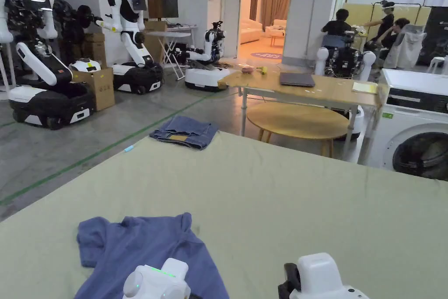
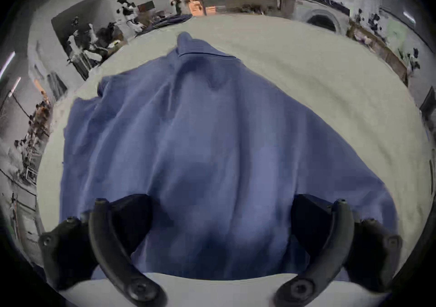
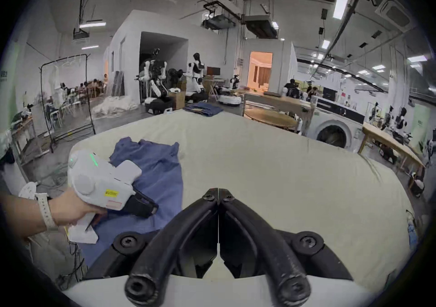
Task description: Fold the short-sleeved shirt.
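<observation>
A blue short-sleeved shirt (image 1: 144, 251) lies rumpled on the pale green table (image 1: 284, 199), at its near left. In the left gripper view the shirt (image 2: 200, 147) spreads out under and ahead of my left gripper (image 2: 220, 203), whose jaws stand wide apart with nothing pressed between them. The head view has that gripper's white body (image 1: 155, 282) low over the shirt's near part. My right gripper (image 3: 218, 192) hovers over bare table to the right of the shirt (image 3: 160, 170), jaws closed tip to tip and holding nothing. A hand holds the left gripper (image 3: 151, 209) over the cloth.
Folded denim (image 1: 186, 131) rests at the table's far left corner. Beyond stand a wooden desk (image 1: 306, 87) with a laptop, a round low table (image 1: 297, 120), a washing machine (image 1: 415, 129) at right, several parked robots (image 1: 131, 37) at left, and people seated in the back.
</observation>
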{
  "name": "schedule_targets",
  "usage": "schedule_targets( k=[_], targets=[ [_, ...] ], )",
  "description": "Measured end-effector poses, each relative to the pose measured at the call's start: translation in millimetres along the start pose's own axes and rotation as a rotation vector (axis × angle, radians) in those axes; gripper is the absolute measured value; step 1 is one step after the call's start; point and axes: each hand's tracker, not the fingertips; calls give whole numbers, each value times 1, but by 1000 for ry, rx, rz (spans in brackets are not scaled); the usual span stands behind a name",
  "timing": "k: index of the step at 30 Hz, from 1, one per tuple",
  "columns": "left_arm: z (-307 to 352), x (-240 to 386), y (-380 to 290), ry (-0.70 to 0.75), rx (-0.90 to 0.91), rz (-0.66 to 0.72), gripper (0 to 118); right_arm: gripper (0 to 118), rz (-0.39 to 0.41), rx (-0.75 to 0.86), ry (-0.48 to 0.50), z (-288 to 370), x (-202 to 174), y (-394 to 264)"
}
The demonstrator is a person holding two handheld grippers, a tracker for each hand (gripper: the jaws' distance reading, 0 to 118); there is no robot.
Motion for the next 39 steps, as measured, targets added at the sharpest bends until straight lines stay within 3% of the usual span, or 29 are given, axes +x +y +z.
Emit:
schedule_targets(
  k=[2,3,4,6,9,12,19,25,28,34,35,36,37,38,39],
  targets=[
    [10,-4,0,-31,14,23,56,0,-1,-12,-20,5,11,-3],
    [20,-3,-1,-66,63,2,19,0,-3,-11,-36,9,18,-5],
    [39,1,-7,-63,100,-1,0,0,-8,-11,-54,13,24,-7],
    [53,10,-7,8,109,-30,0,0,-49,-10,-73,26,39,-9],
    [79,28,-4,-43,102,-20,0,0,-93,5,-123,58,65,-12],
    [128,70,13,-143,224,-8,0,0,-103,35,-178,97,95,-14],
    [233,242,48,-375,439,-185,0,0,-133,64,-361,192,184,-28],
    [299,391,51,-619,500,-300,0,0,-136,62,-499,267,254,-54],
    [284,461,38,-577,424,-417,0,0,-162,52,-554,290,285,-72],
    [162,539,-1,-405,196,-530,0,0,-224,-7,-595,306,323,-111],
    [153,545,-8,-392,186,-529,5,0,-227,-14,-595,306,326,-116],
    [146,547,-14,-395,182,-527,19,0,-234,-16,-593,305,330,-120],
    [144,546,-17,-401,185,-522,19,0,-243,-24,-586,304,333,-123],
    [145,544,-18,-407,184,-512,26,0,-248,-32,-575,300,336,-126],
    [149,537,-19,-418,187,-497,46,0,-246,-36,-570,298,337,-127]
  ],
)
